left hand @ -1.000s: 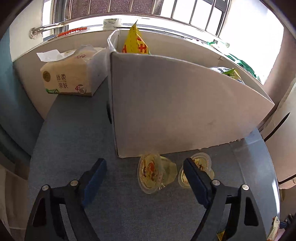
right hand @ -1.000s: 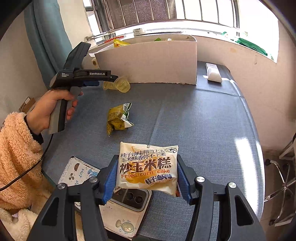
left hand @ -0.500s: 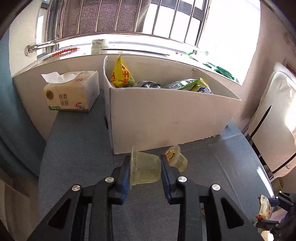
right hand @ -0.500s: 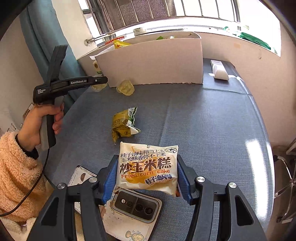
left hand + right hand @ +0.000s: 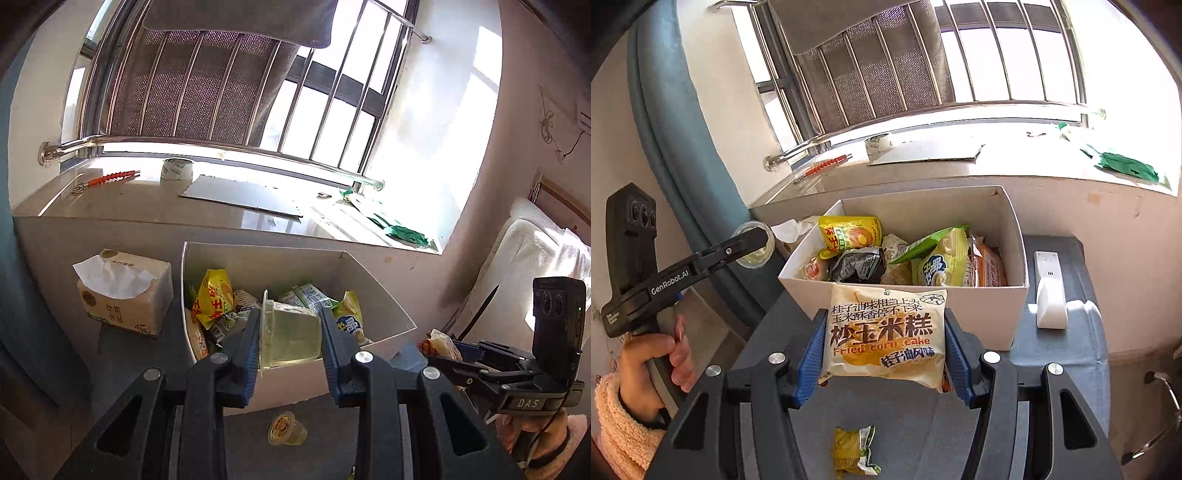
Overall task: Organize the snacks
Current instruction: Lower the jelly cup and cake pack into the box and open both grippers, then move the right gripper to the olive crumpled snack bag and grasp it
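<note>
My left gripper [image 5: 290, 338] is shut on a clear jelly cup [image 5: 291, 336] and holds it high, over the near wall of the white snack box [image 5: 388, 314]. The box holds several snack packets. A second jelly cup [image 5: 287, 431] lies on the blue table in front of the box. My right gripper [image 5: 884, 350] is shut on a fried corn cake packet [image 5: 886, 334] and holds it raised just in front of the box [image 5: 1015, 254]. A yellow-green snack packet [image 5: 855, 450] lies on the table below it. The left gripper and its cup [image 5: 755, 243] show at the left of the right wrist view.
A tissue pack [image 5: 123, 295] stands left of the box. A white remote [image 5: 1049, 291] lies right of the box. The windowsill [image 5: 147, 199] behind carries a tape roll [image 5: 177, 170] and a cardboard sheet. A white chair [image 5: 535, 258] is at the right.
Both grippers have risen and moved toward the box, each carrying its load. A second ago the left gripper was open around the jelly cup on the table; it has since shut on it and lifted it.
</note>
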Tool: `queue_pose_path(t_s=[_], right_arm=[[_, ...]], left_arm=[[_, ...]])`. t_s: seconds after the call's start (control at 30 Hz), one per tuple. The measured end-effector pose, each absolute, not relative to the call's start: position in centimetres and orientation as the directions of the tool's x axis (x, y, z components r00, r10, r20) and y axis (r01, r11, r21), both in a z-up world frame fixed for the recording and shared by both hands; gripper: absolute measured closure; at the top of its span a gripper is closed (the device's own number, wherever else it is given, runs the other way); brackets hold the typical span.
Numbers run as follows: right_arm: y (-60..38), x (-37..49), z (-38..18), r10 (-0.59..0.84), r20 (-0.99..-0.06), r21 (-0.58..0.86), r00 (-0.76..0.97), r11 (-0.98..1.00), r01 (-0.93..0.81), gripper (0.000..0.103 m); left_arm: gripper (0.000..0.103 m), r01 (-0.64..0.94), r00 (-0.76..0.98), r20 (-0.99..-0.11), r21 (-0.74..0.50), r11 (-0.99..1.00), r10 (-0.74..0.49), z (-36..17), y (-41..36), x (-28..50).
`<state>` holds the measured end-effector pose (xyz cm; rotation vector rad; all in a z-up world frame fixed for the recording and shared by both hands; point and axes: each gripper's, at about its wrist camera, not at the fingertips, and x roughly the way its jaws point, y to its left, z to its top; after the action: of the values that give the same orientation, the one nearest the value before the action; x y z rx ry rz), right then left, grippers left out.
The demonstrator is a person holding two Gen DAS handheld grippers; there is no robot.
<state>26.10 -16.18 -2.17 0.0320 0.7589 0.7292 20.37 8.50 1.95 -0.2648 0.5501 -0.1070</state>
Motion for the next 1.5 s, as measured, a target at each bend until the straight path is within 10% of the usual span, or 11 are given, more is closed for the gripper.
queue_pose_path(t_s=[0.3,0.4,1.5], right_arm=[[-12.9,38.7,-2.8,0.501,-0.681,0.298,0.535,0.856,-0.422,0.036],[-12.9,39.5,-2.8,0.492,-0.701,0.302,0.516,0.861,-0.41,0.002],[-19.8,18.8,-4.1,0.486,-0.649,0.086,0.586,0.811,-0.578,0.0]], left_arm=[[0.064,0.034,0.787,-0.585,-0.276,0.961,-0.196,1.3,7.7,30.0],[0.001,0.029,0.762,-0.618,-0.268,0.963,-0.195,0.5,7.9,31.1],[0.0,0.102,0.786,-0.594,-0.155,0.983,-0.175,-1.7,2.8,10.4]])
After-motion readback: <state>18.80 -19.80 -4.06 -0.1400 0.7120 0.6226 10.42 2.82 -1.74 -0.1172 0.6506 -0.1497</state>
